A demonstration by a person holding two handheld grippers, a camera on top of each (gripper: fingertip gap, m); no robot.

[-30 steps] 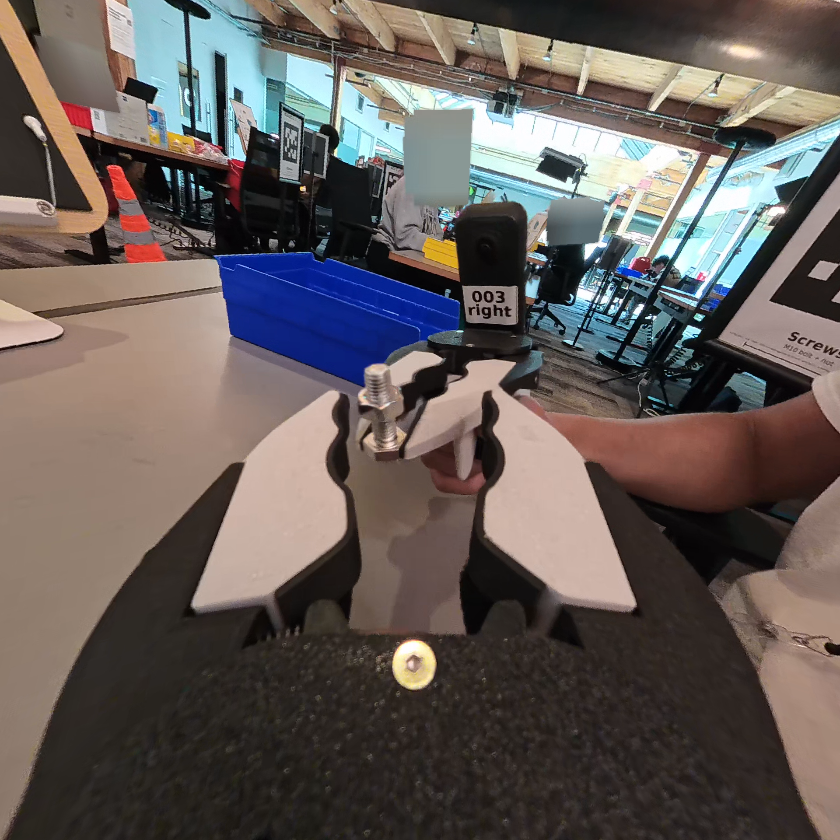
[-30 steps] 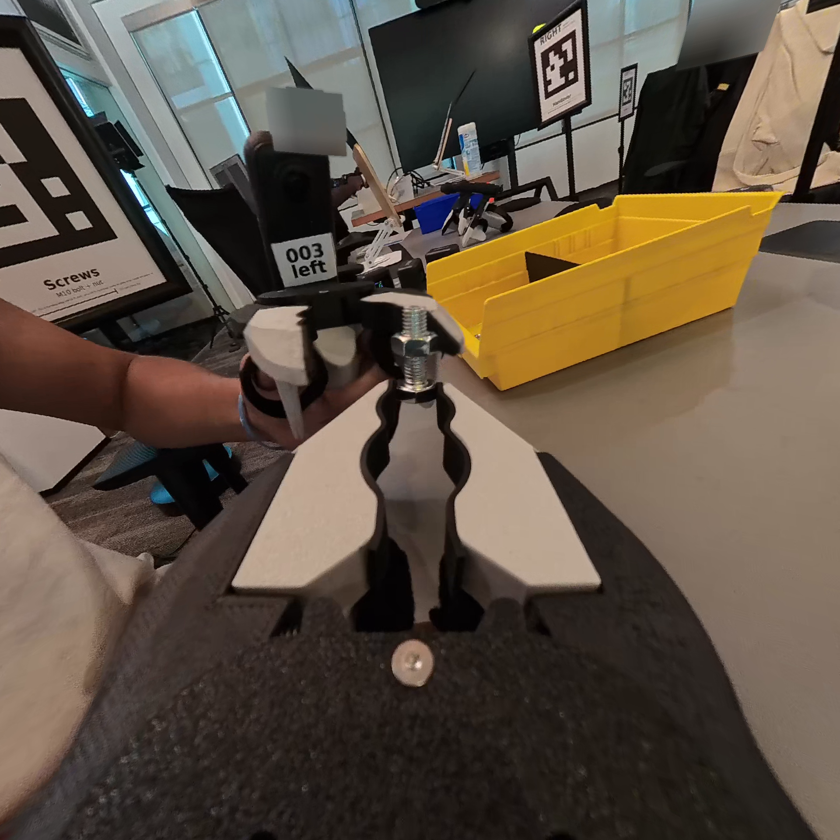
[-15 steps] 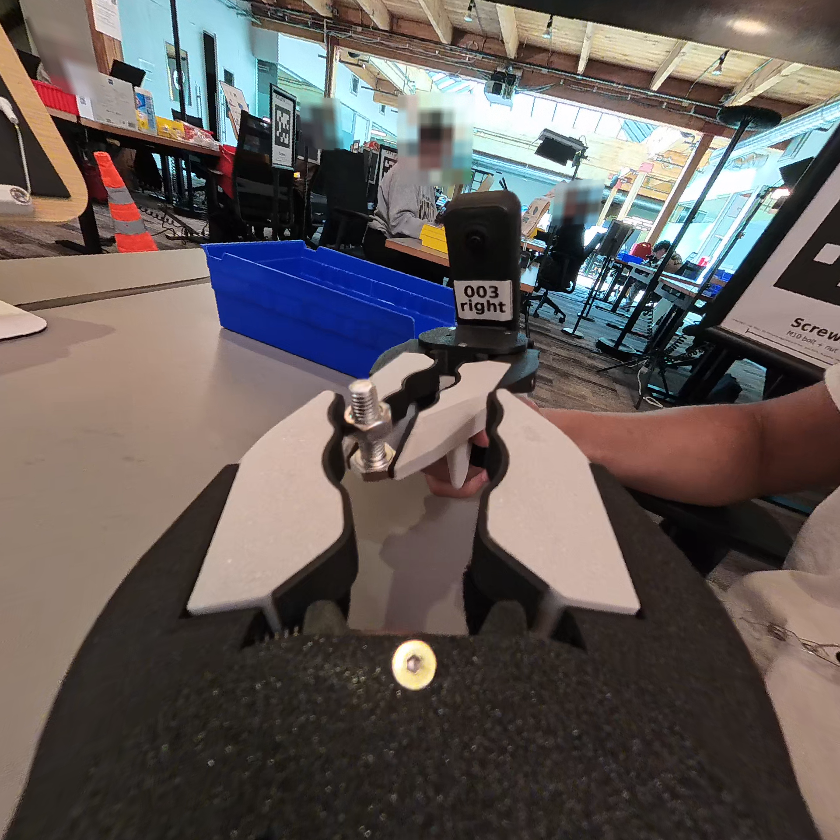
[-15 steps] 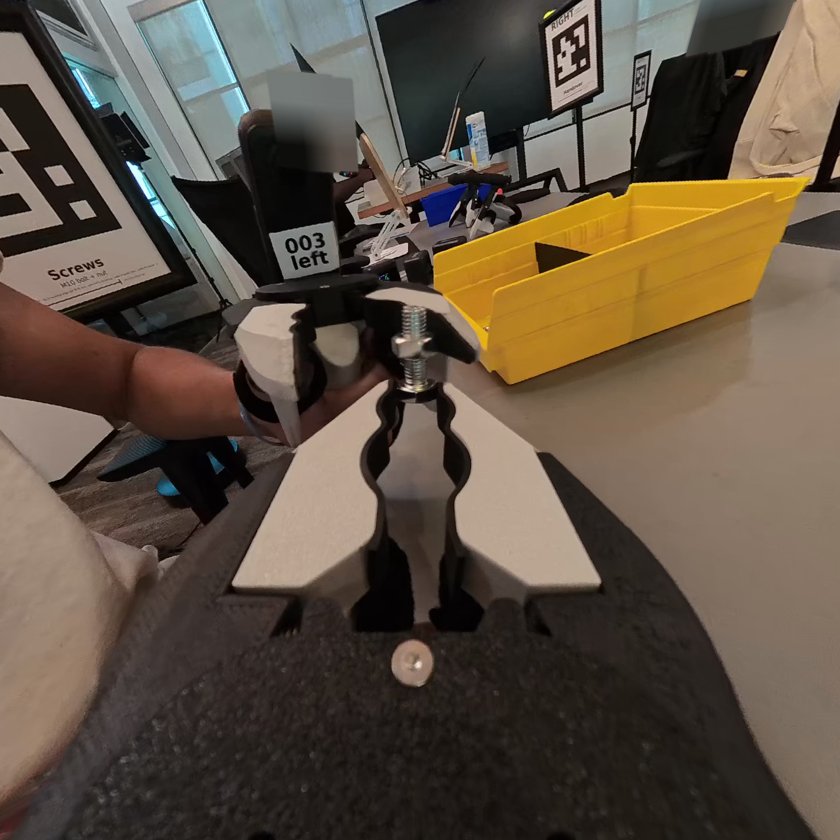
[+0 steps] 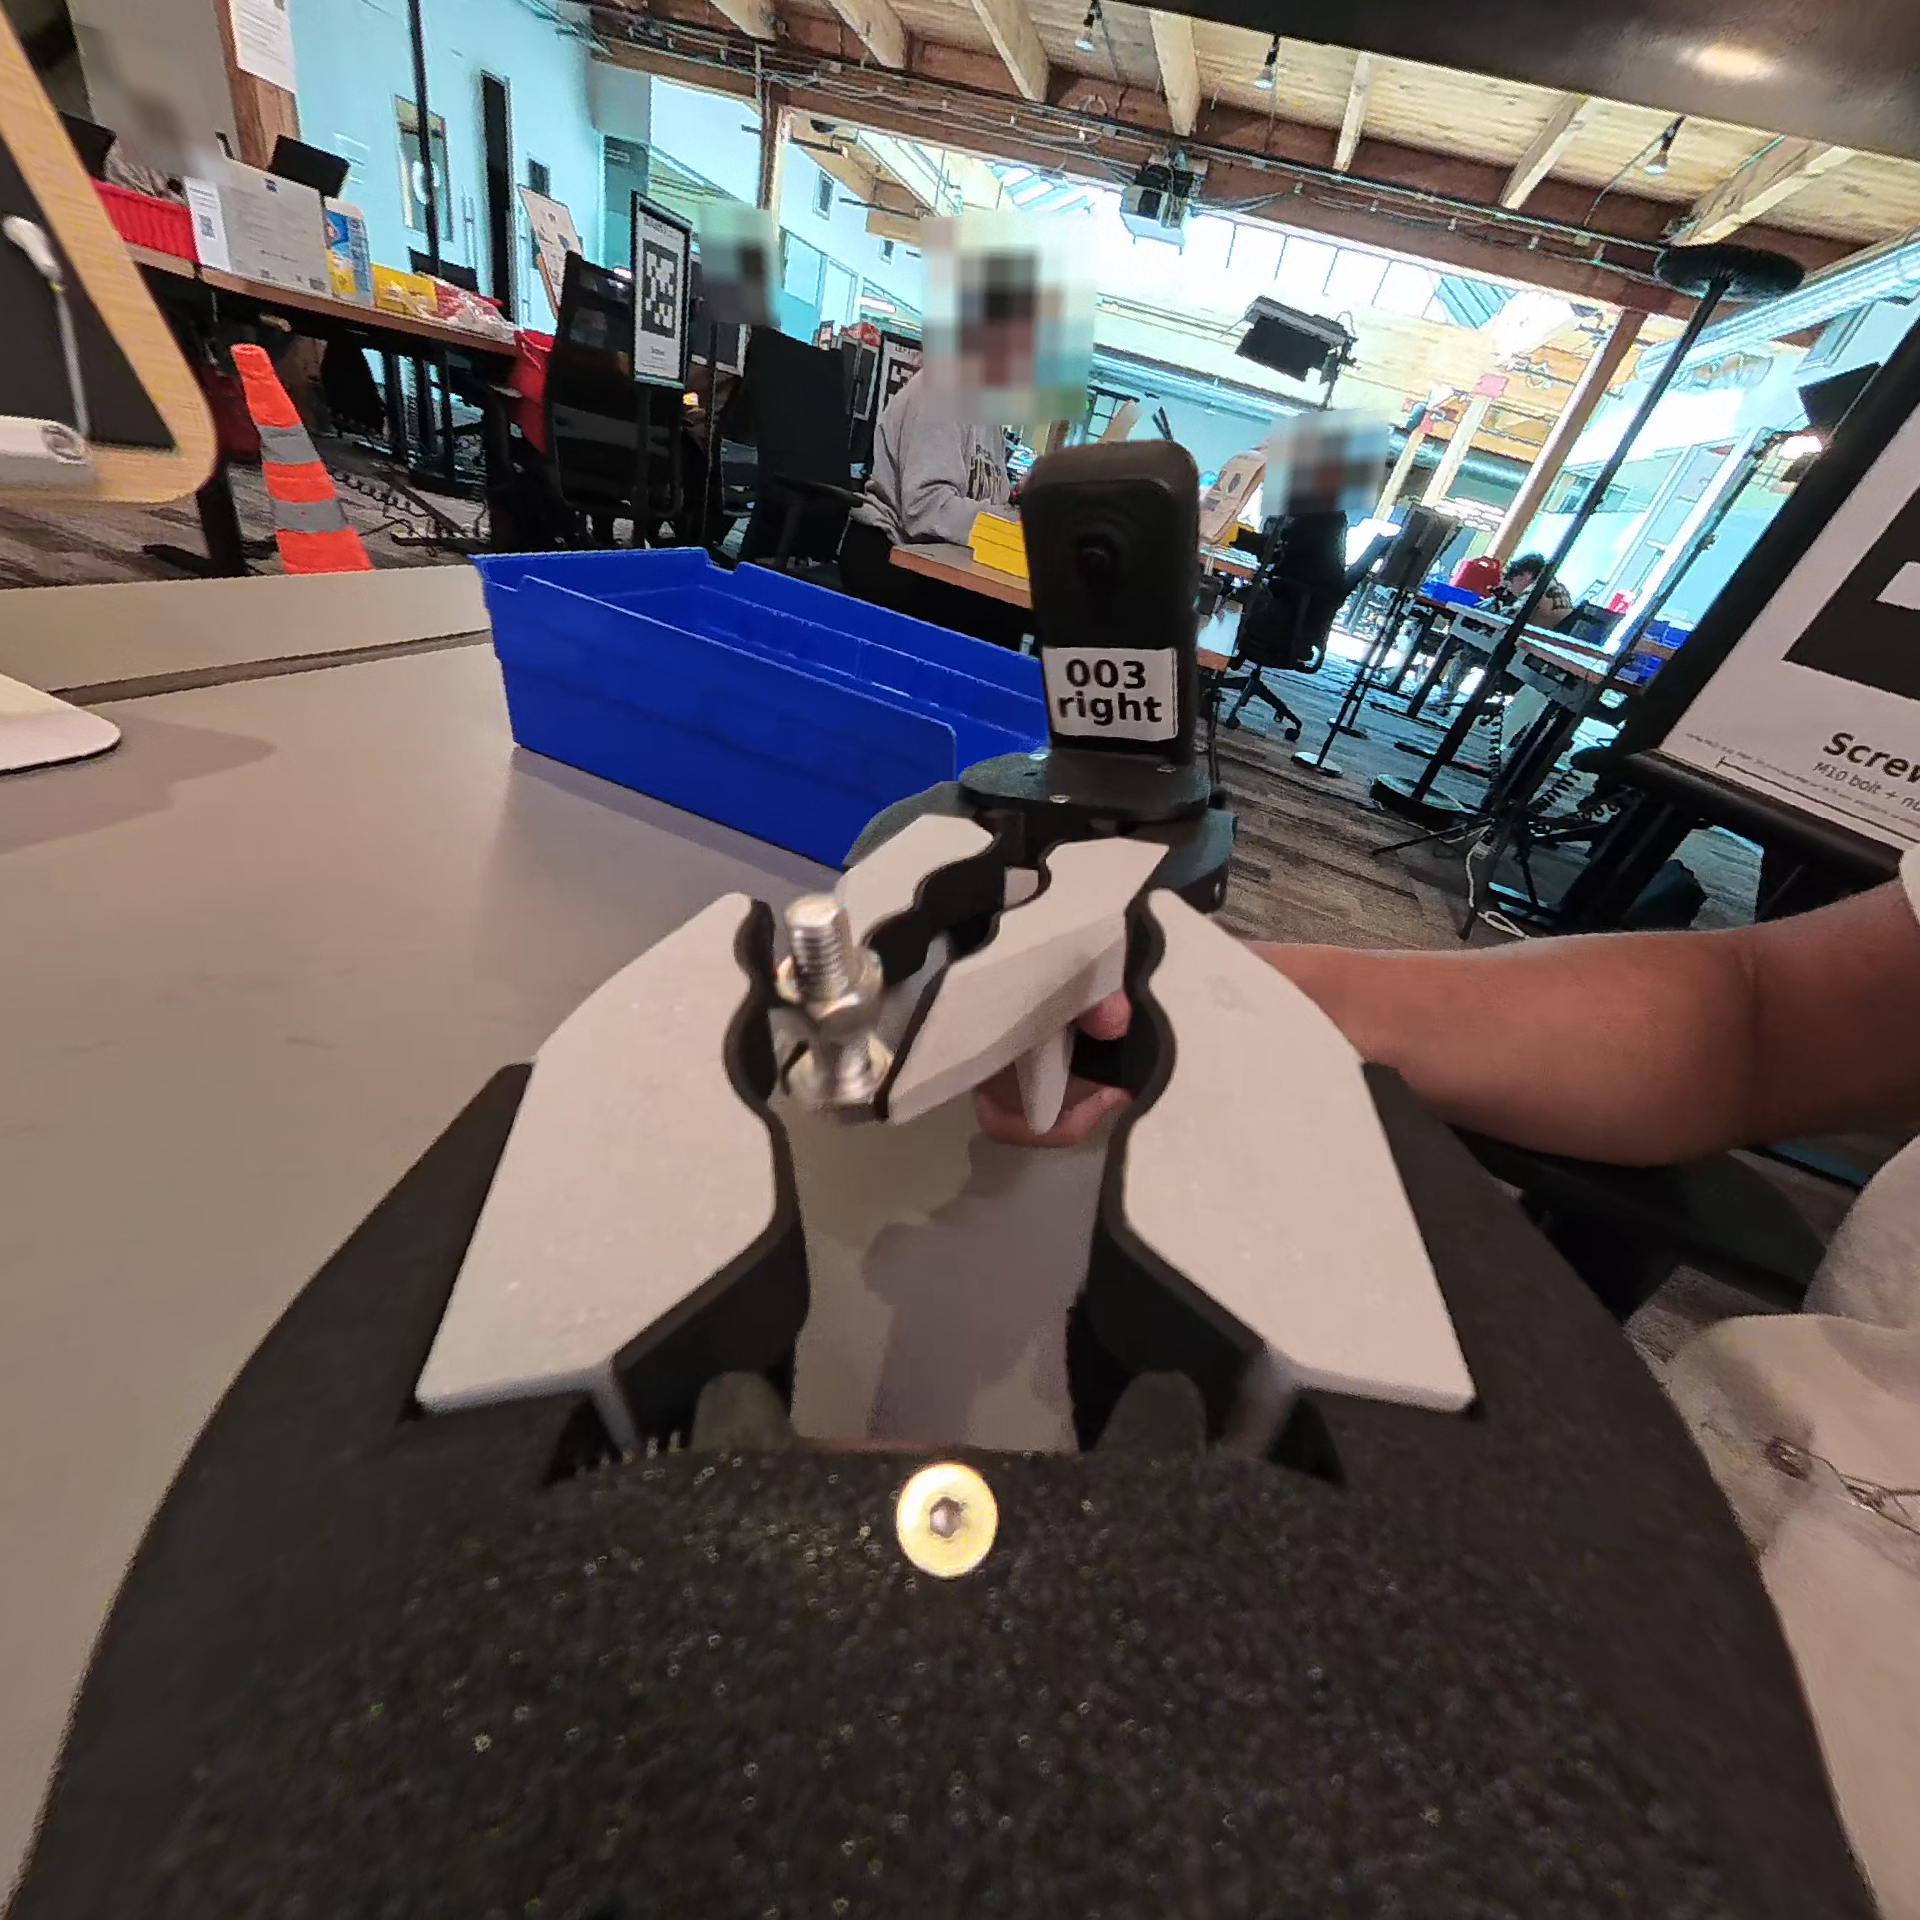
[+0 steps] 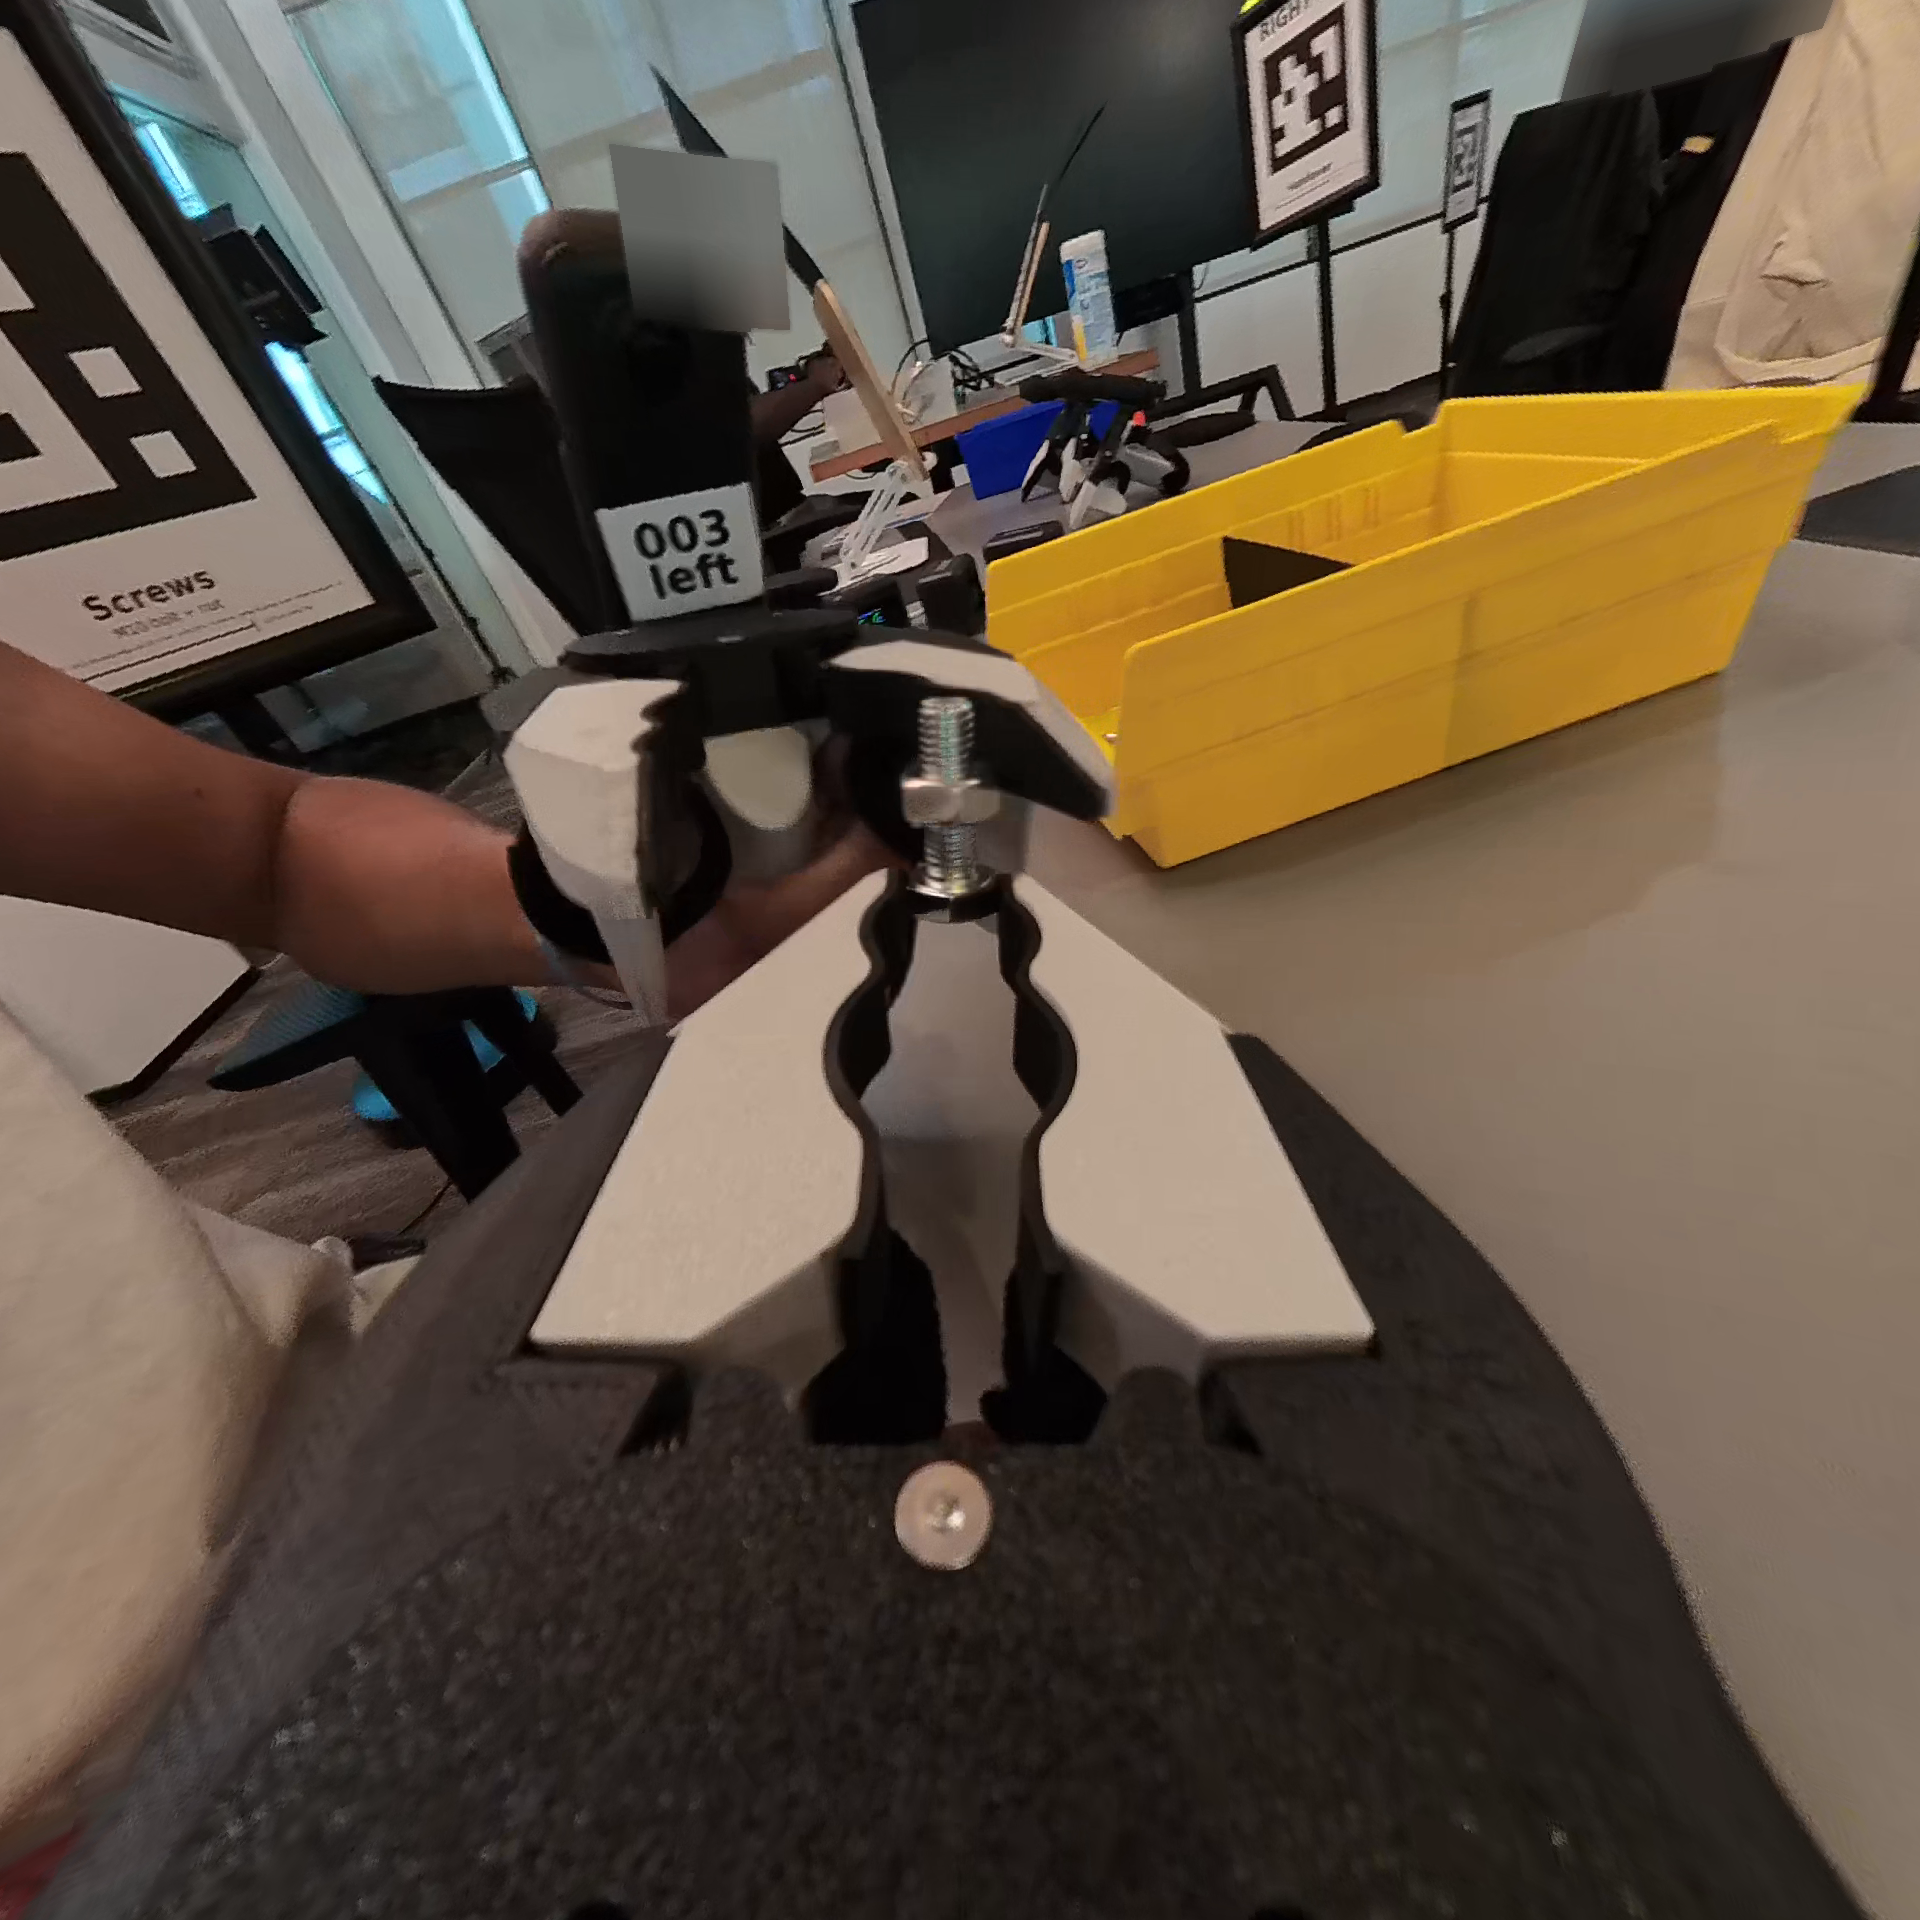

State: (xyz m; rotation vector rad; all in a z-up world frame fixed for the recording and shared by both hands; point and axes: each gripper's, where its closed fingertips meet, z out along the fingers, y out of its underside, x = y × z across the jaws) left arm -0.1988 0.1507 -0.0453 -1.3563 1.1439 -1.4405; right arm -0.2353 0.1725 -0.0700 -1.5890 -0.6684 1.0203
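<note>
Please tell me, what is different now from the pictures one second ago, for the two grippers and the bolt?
The left gripper, open throughout, moved in around the bolt: its left finger, apart from the nut a second ago, now lies against it. Whether it grips cannot be told. In the left wrist view the bolt now leans slightly. The right gripper stayed shut on the bolt's head; the bins did not move.

Pretty sure we're in an open-plan lab/workshop: parts bins [image 5: 727, 686] on tables [image 5: 260, 935], marker boards [image 6: 1307, 104] on stands, office chairs [image 5: 1273, 623], exposed wood beams [image 5: 1039, 52].
</note>
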